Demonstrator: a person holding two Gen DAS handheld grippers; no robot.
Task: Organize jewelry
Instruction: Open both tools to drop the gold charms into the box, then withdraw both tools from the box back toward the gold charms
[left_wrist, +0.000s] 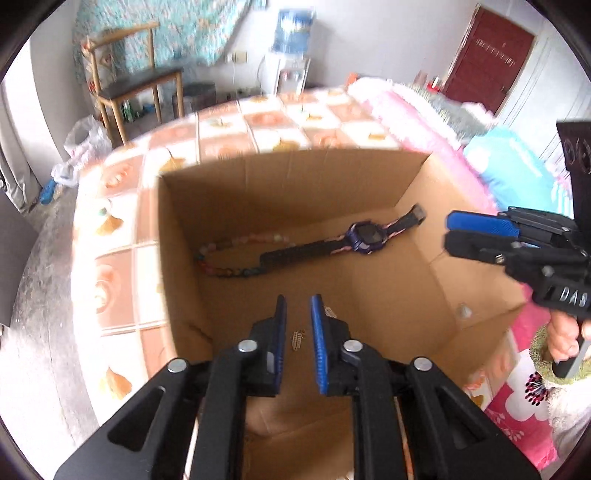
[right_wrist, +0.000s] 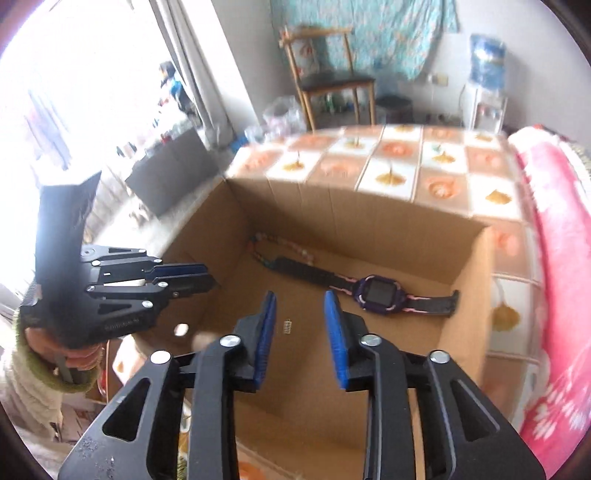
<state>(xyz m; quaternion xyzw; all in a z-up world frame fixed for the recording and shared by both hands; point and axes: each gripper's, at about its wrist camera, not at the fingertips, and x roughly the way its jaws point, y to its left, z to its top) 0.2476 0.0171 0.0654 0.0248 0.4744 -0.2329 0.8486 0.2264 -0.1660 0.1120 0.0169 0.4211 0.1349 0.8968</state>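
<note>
An open cardboard box sits on a bed. On its floor lie a purple watch with a black and pink strap and a beaded bracelet at the strap's end. A tiny gold piece shows in the gap between each gripper's fingers, touching no pad; I cannot tell whether it rests on the box floor. My left gripper hovers over the box, open a little. My right gripper is over the box's right side, open wider.
The bed carries an orange and white tiled sheet and a pink blanket to the right. Beyond stand a wooden chair, a water dispenser and a dark red door. A hand holds the right gripper's handle.
</note>
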